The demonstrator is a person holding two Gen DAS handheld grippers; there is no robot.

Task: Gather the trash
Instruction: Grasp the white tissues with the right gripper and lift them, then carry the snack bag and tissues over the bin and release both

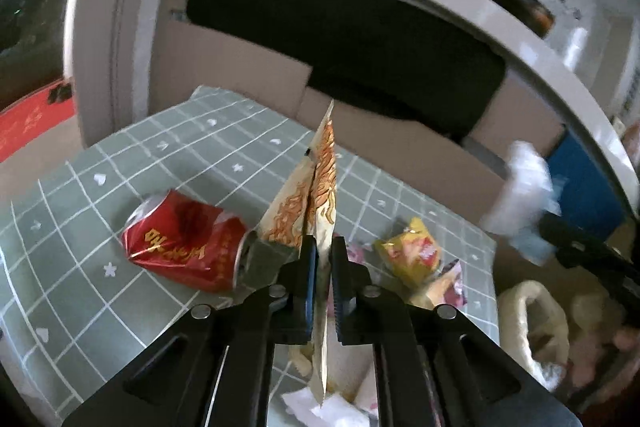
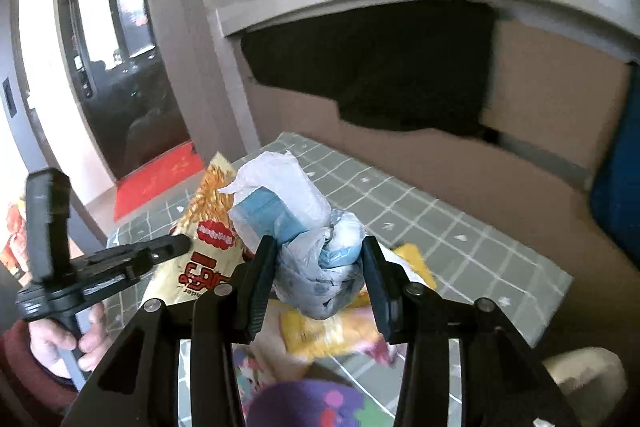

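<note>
While the left hand-held gripper pinches a cream snack packet printed with orange noodle strands, the packet stands on edge between its nearly closed jaws, lifted above the counter with its grey-green grid cloth. Just left of the packet a crushed red can lies on its side on the cloth; to the right sit a crumpled yellow wrapper and other scraps. The right hand-held gripper clamps a balled white-and-blue diaper, held in the air over the yellow wrapper. A hand with a dark red sleeve grips the left tool's handle. Cardboard boxes stand behind the counter.
</note>
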